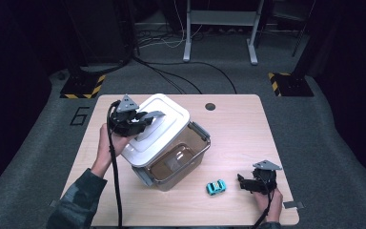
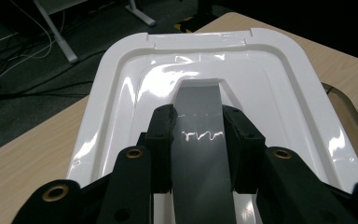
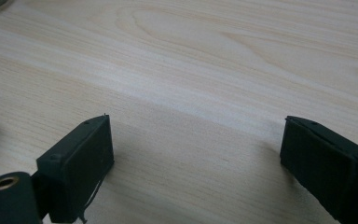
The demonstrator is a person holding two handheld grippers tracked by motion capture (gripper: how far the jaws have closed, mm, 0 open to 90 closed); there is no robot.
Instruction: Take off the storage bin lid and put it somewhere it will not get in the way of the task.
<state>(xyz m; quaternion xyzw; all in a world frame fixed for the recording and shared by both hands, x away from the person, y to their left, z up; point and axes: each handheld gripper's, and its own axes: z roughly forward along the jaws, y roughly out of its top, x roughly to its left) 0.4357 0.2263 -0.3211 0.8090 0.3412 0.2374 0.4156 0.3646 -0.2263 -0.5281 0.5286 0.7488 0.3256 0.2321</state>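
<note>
Clamped on the grey handle (image 2: 200, 154) of the white lid (image 1: 158, 129), the left gripper (image 1: 140, 119) holds that lid tilted above the clear plastic storage bin (image 1: 181, 160), whose mouth is partly uncovered on the near side. In the left gripper view both jaws press the handle's two sides. Further right, a small teal toy car (image 1: 216, 187) sits on the wooden table (image 1: 238, 129), just beside the bin and apart from it. At the far right, the right gripper (image 1: 246, 183) rests low on the table near the car, jaws spread wide with nothing but bare wood between them. My reading: the lid is being taken off. Next, the lid needs setting clear of the opening, and the right gripper must close on the car.
</note>
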